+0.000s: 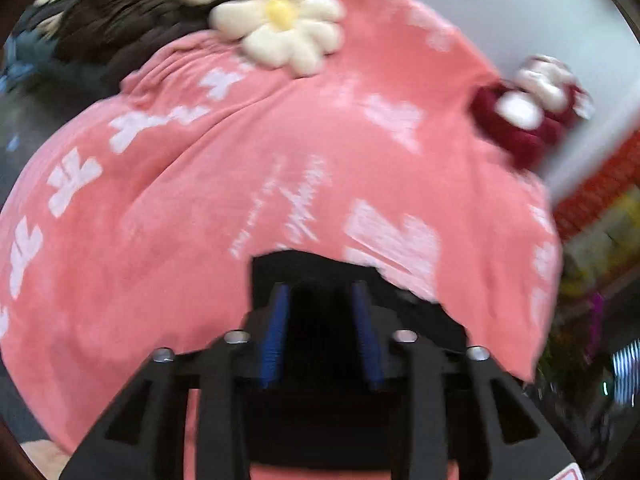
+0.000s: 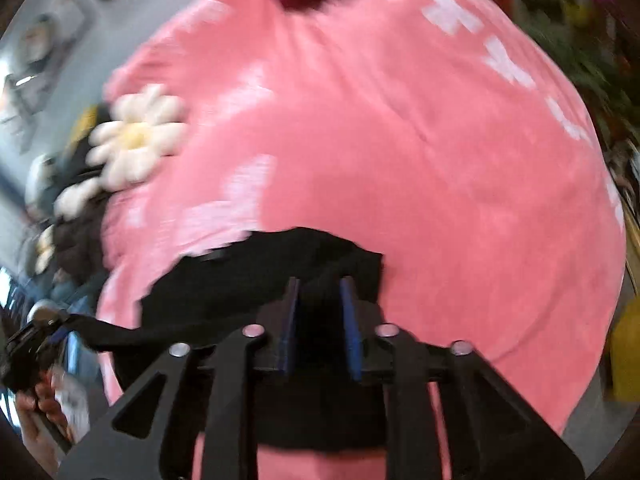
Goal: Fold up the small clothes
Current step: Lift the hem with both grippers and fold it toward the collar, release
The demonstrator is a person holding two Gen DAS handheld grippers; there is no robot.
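Where pinched, black garment (image 2: 280,264), pink cloth (image 2: 440,184).

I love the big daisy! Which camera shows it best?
The left wrist view: the white daisy sits near the top, whole, its yellow middle plain. The right wrist view shows it off at the left edge, blurrier.
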